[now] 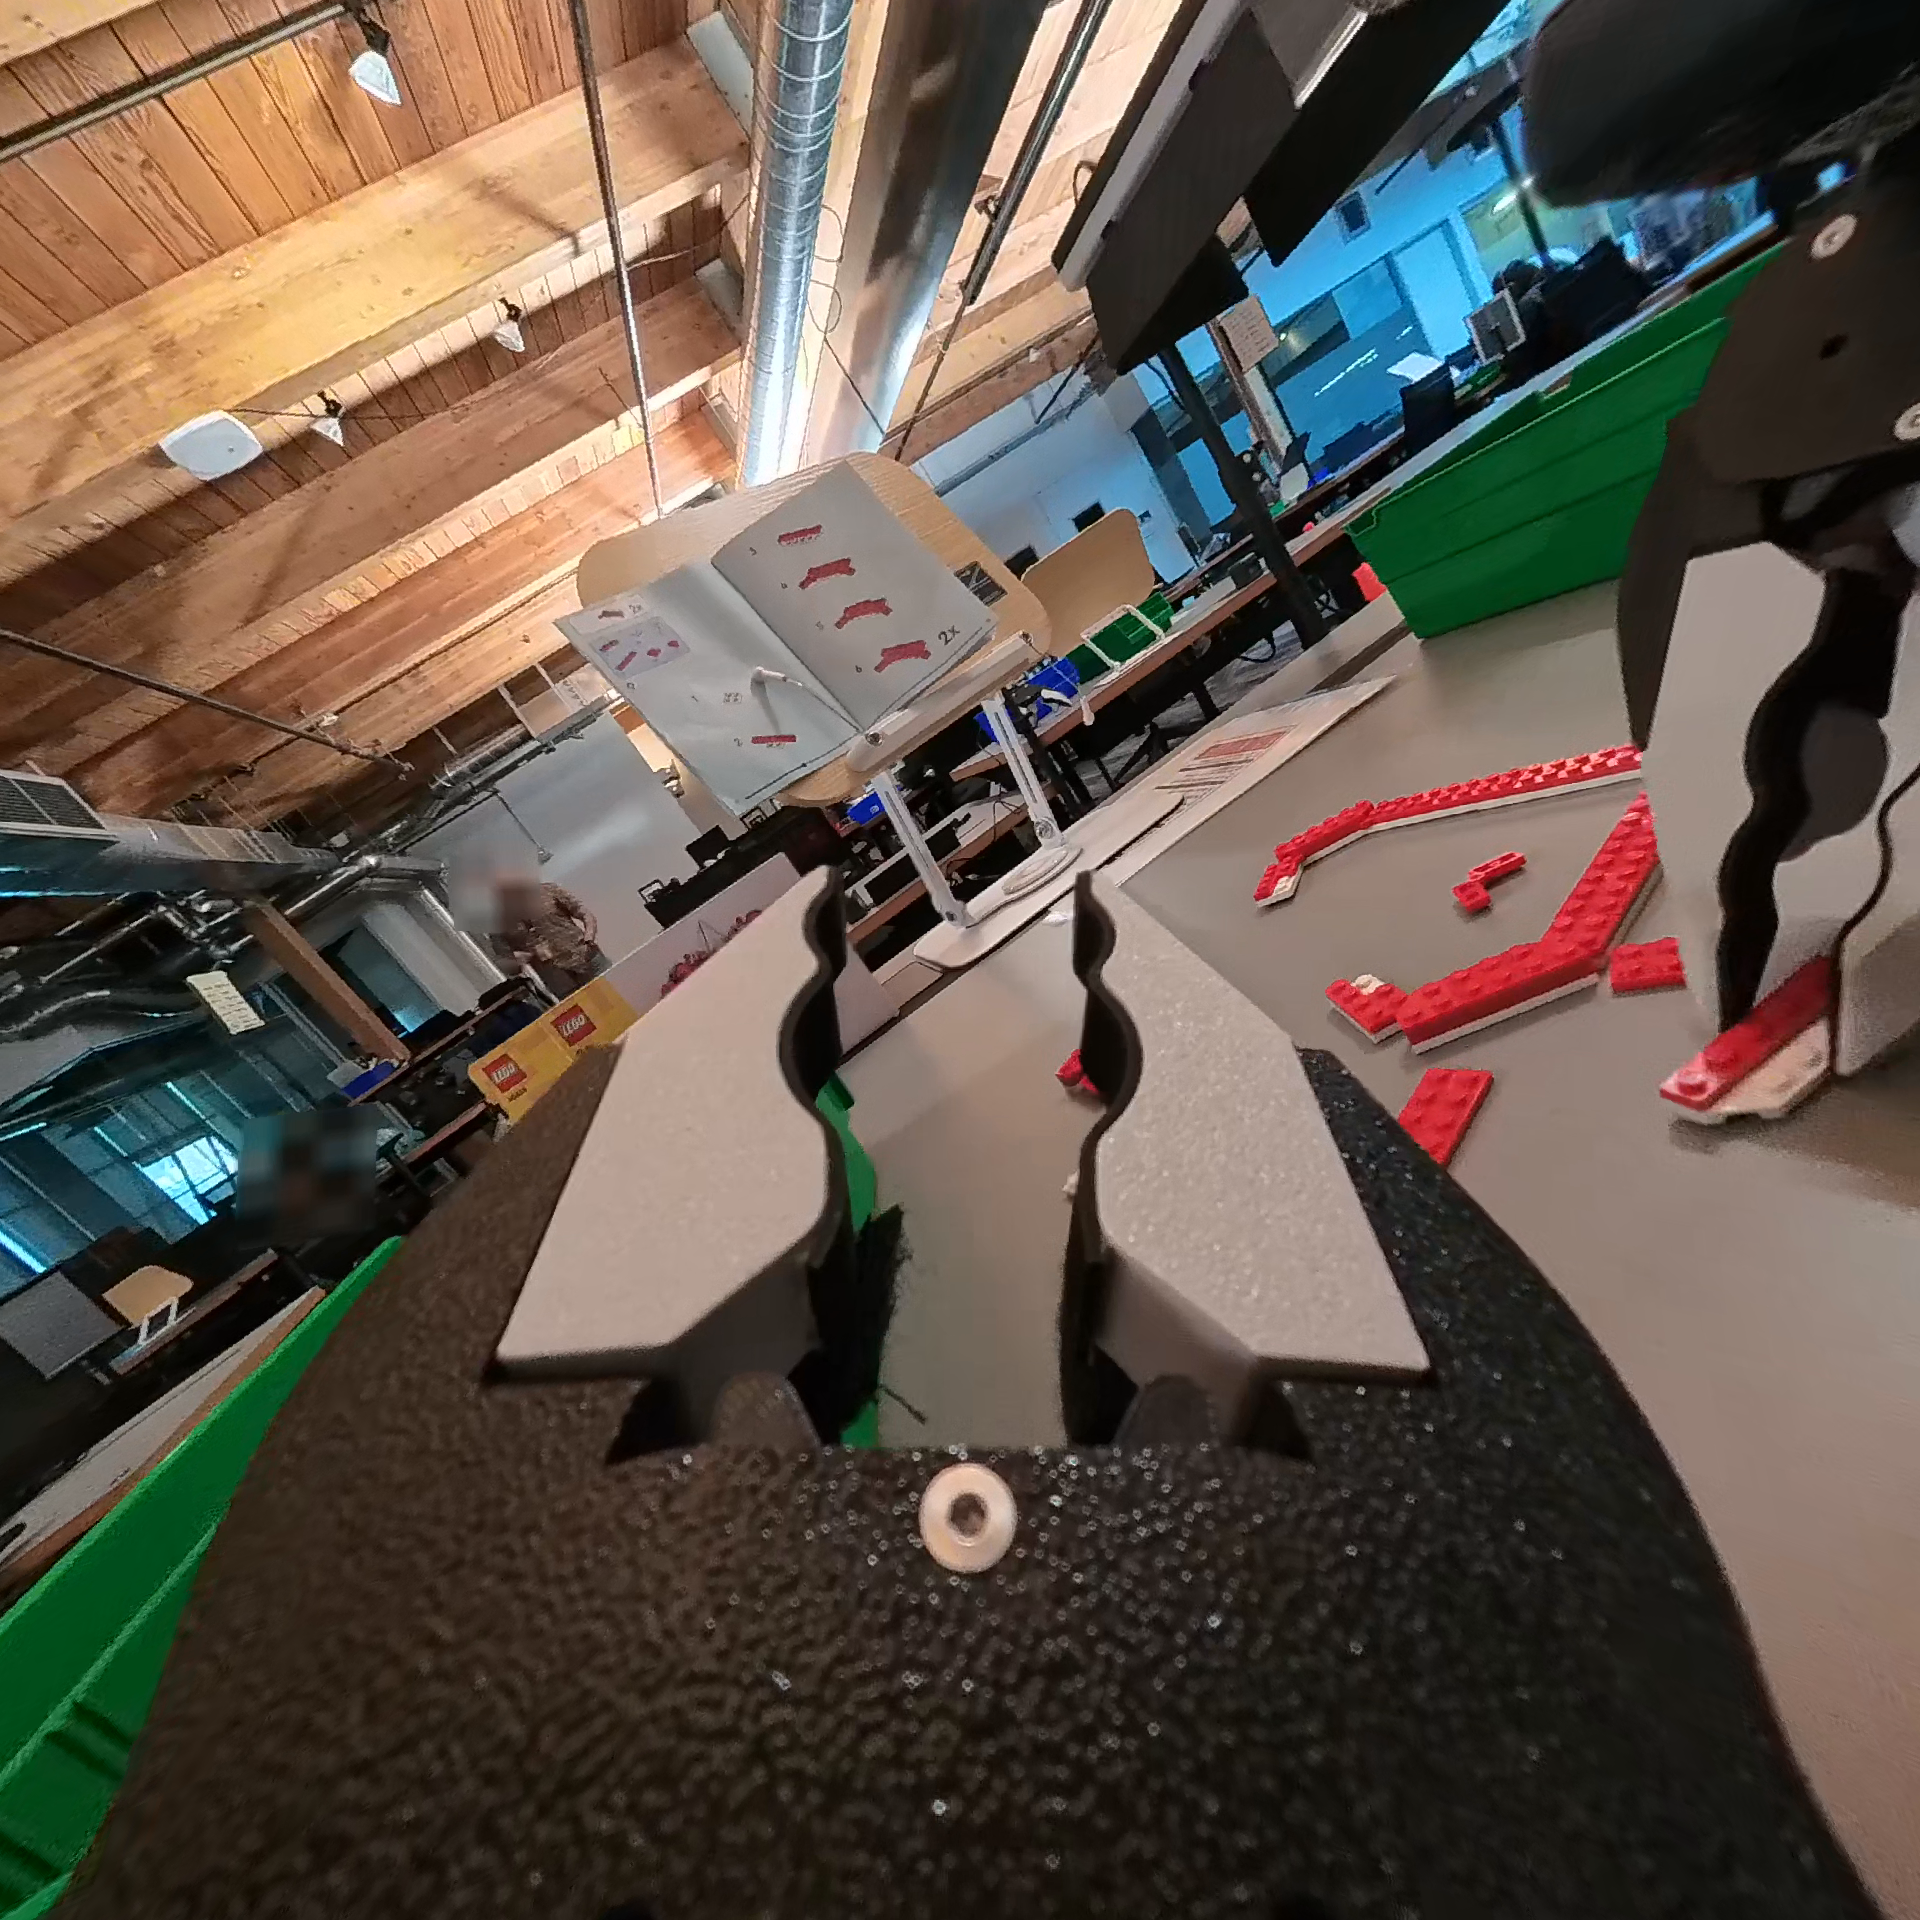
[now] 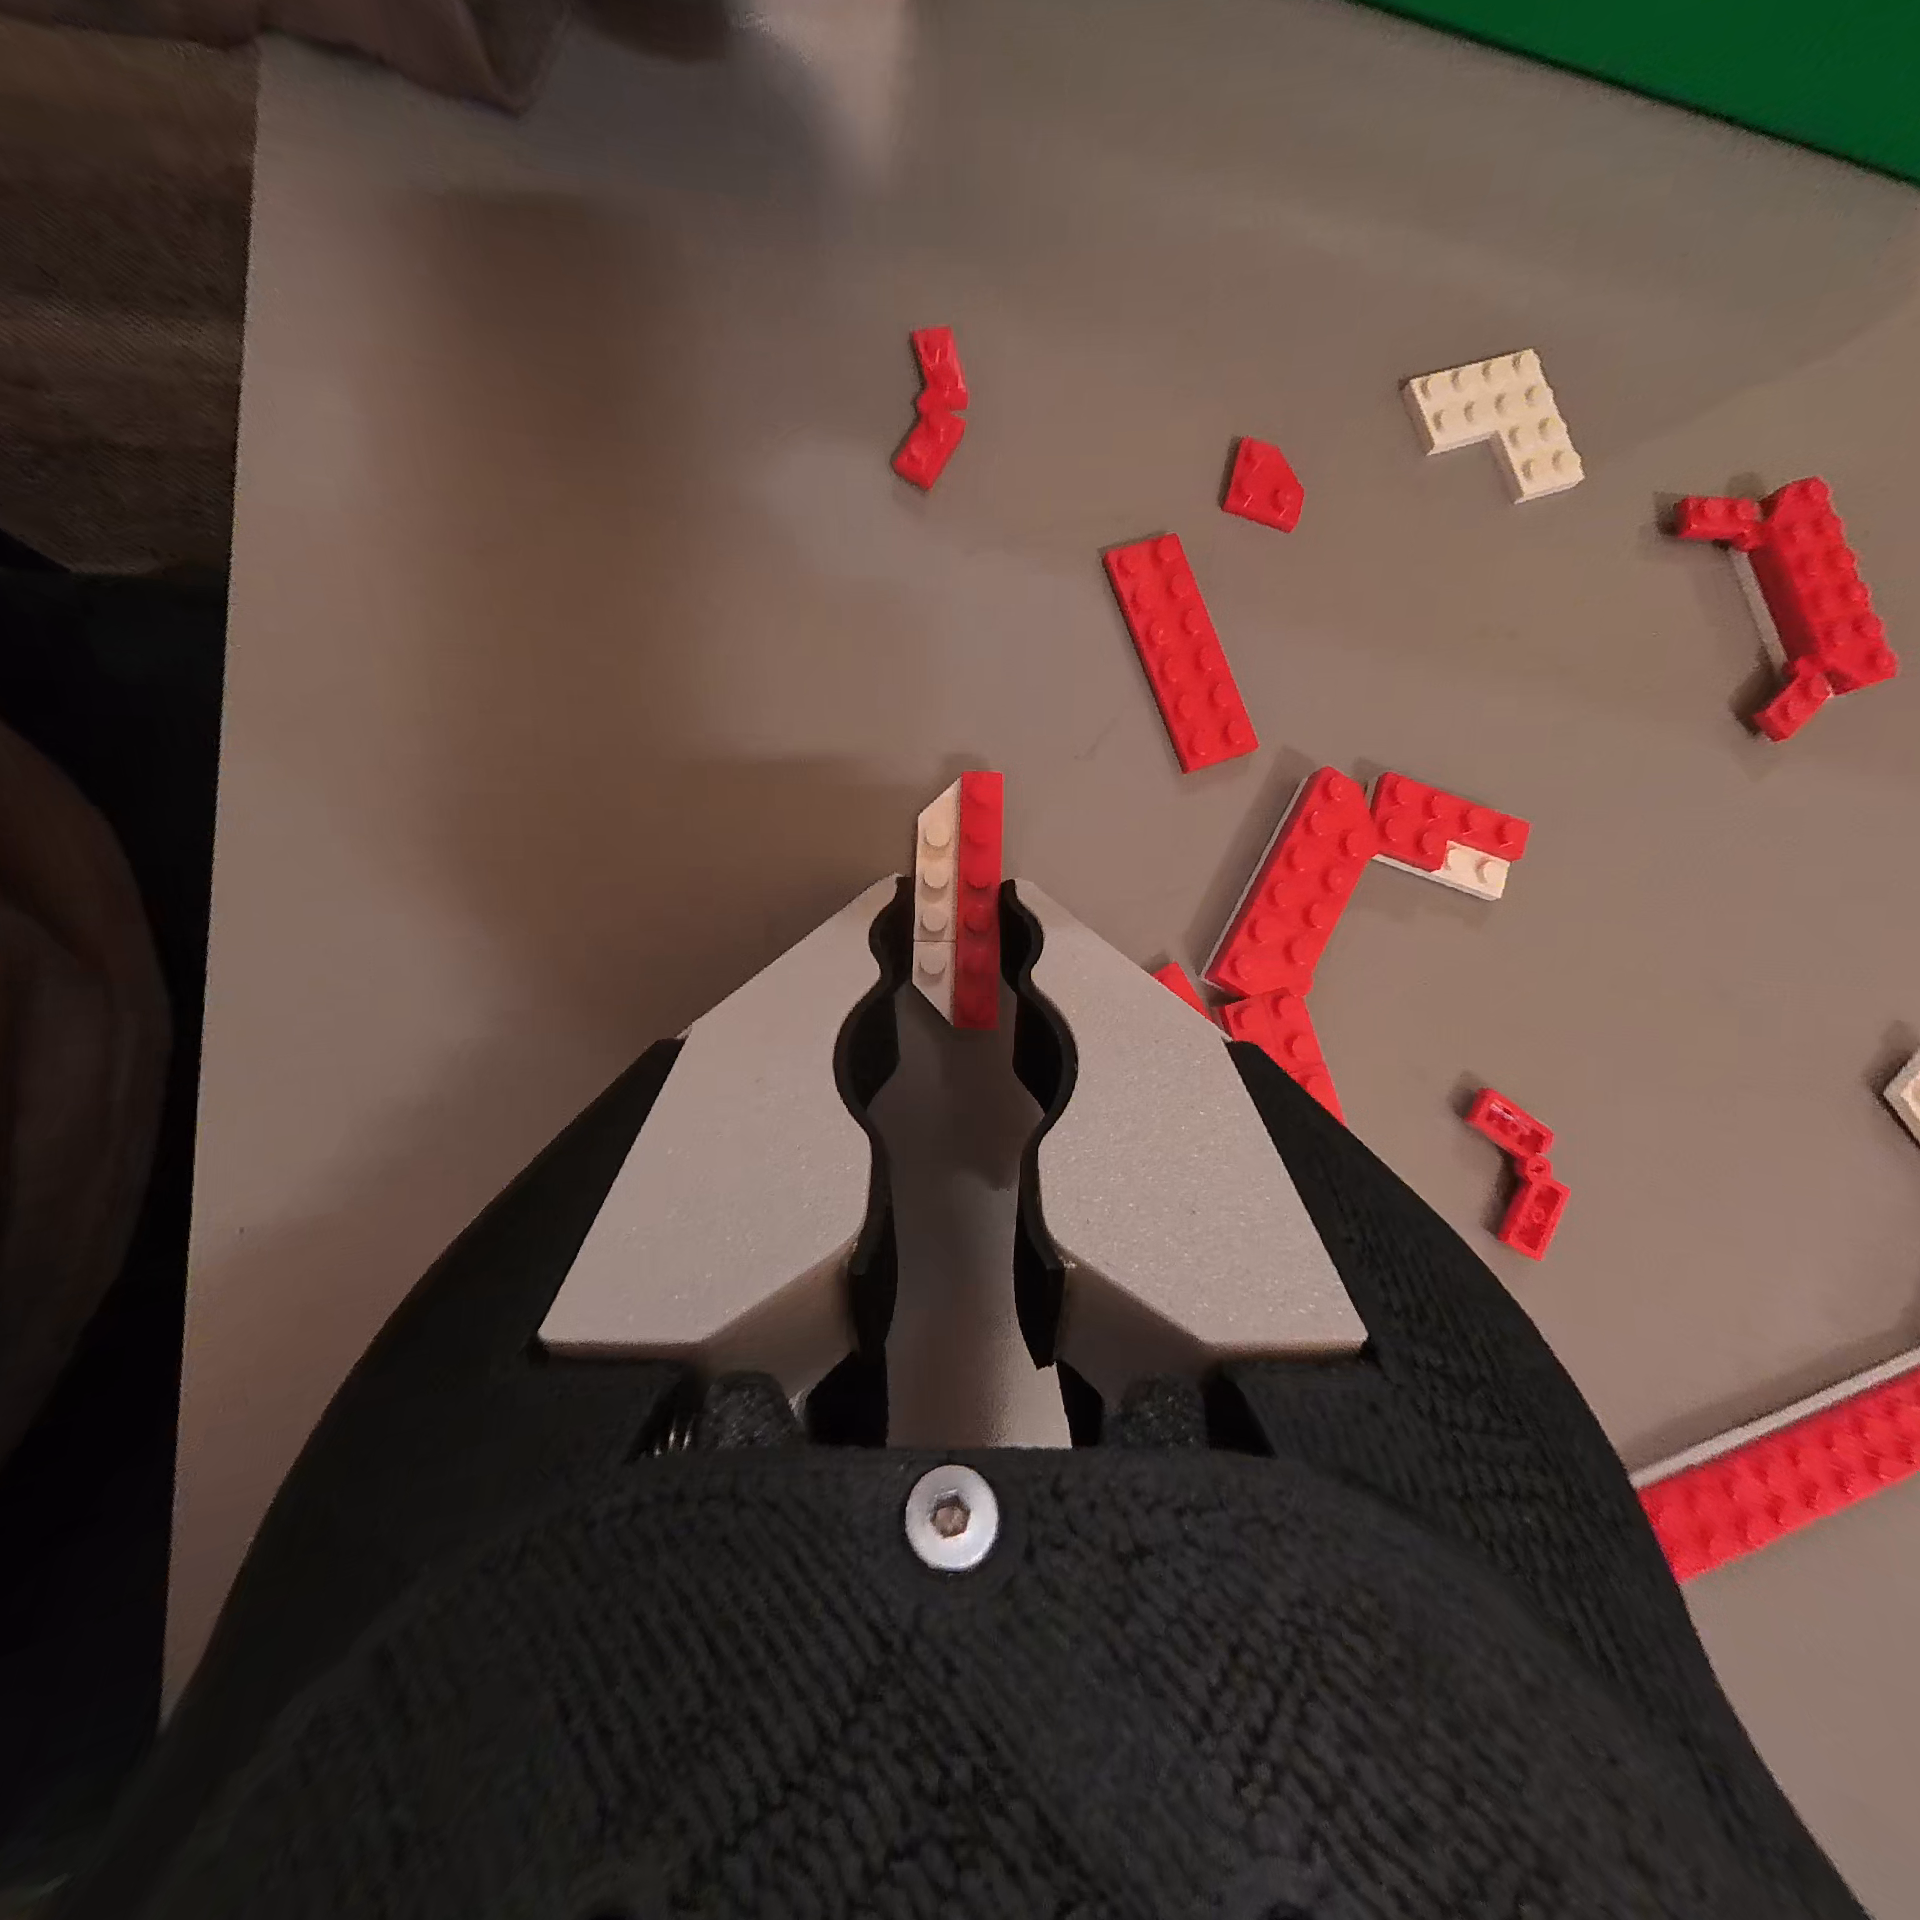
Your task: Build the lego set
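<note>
Pinching a small red-and-white plate stack (image 2: 961, 899) at centre frame, edge-on between the fingertips.

Left wrist view: left gripper (image 1: 956, 935) gaping, holding nothing, lifted off the grey table (image 1: 1351, 1299); instruction booklet (image 1: 790, 634) propped on a stand at centre; right gripper (image 1: 1777, 1013) at right, tips clamping the stack low over the table.
Right wrist view: right gripper (image 2: 951, 904) clenched on the stack, red layer beside white, studs facing the camera; loose red plates (image 2: 1179, 649) and an angled red assembly (image 2: 1304, 883) right of centre. Likely risk: thin grip near the tips, so the stack may twist or pop loose when pressed.
</note>
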A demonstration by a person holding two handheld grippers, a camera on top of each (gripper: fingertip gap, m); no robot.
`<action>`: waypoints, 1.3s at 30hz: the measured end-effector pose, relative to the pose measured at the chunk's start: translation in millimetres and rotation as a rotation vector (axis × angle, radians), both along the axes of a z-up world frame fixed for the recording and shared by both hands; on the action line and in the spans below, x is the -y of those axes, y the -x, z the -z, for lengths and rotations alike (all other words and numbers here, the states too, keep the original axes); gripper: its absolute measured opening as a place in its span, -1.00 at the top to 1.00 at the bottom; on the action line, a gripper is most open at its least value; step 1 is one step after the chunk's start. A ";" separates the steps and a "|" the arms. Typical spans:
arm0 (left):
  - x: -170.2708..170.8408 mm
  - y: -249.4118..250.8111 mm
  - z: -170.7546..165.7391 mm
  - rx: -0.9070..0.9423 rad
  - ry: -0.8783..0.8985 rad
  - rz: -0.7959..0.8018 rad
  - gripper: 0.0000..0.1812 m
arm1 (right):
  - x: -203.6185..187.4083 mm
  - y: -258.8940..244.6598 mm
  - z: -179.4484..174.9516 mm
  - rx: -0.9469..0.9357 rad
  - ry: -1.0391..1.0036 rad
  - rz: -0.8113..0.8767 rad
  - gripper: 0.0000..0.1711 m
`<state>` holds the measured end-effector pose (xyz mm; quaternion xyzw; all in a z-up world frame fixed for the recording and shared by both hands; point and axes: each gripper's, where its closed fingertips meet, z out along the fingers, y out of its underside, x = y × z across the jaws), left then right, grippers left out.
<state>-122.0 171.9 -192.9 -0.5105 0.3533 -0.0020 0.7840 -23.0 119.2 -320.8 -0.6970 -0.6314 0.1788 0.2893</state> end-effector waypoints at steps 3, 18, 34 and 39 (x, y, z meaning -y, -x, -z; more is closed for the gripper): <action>2.4 -7.1 1.1 -0.014 0.013 0.017 0.51 | 0.8 1.7 0.0 -0.023 0.010 0.000 0.79; -10.8 -53.9 -34.9 0.245 0.241 0.096 0.10 | -38.4 -33.0 -115.2 -0.424 -0.384 0.273 0.30; -76.5 -70.1 -24.0 0.397 0.507 -0.094 -0.71 | -48.0 -61.1 -170.4 -0.537 -0.493 0.379 -0.24; -49.9 -64.6 -5.0 0.244 0.621 0.066 -0.44 | -46.4 -65.8 -125.7 -0.390 -0.330 0.280 -0.03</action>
